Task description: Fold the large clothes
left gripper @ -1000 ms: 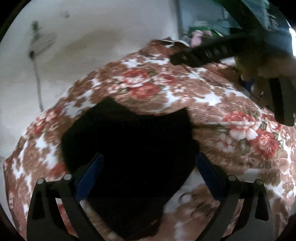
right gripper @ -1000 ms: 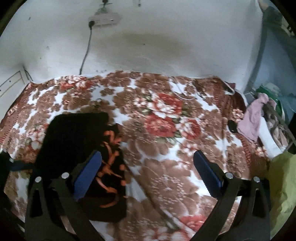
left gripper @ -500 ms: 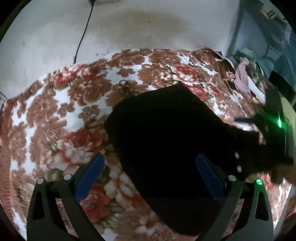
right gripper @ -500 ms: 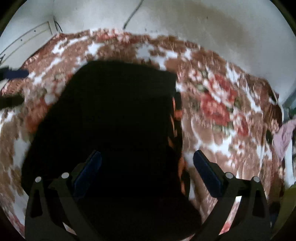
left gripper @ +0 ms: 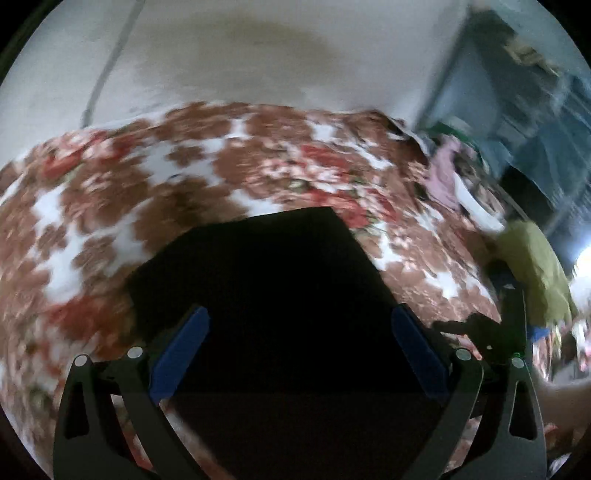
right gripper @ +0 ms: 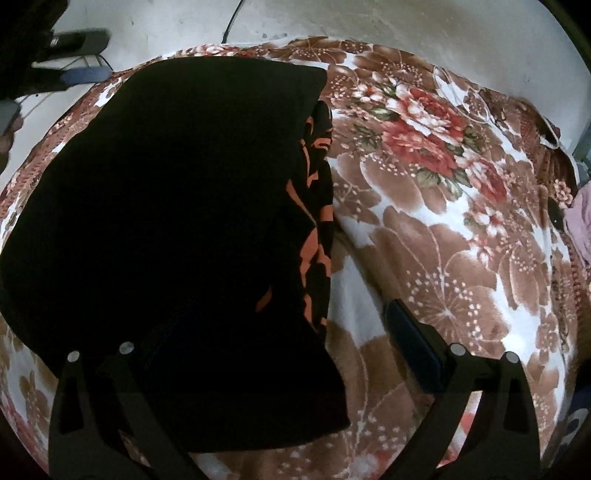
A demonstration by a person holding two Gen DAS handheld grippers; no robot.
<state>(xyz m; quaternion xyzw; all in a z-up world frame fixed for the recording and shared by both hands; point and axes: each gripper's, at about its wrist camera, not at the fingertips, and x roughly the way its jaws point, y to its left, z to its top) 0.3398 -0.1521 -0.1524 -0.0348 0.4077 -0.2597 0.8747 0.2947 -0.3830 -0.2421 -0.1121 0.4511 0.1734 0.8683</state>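
Note:
A black garment (left gripper: 266,280) lies folded into a rough rectangle on a floral blanket (left gripper: 110,206). My left gripper (left gripper: 299,343) hovers over its near part, open, with nothing pinched; this view is motion-blurred. In the right wrist view the black garment (right gripper: 166,206) fills the left half, and an orange print (right gripper: 310,251) shows along its right edge. My right gripper (right gripper: 291,339) is open at that edge: the left finger is over the black cloth, the right finger over the blanket (right gripper: 461,258). The left gripper's blue pad (right gripper: 83,75) shows at the top left.
The blanket covers a bed against a white wall (right gripper: 369,22) with a cable running down it. A pink cloth (right gripper: 583,225) lies at the bed's right edge, and a yellow-green cloth (left gripper: 532,266) sits beyond it. Blue shelving (left gripper: 517,92) stands at the far right.
Both grippers swung round and stayed open. The right one came in low over the garment's printed right edge; the left view now faces the garment squarely from its near side.

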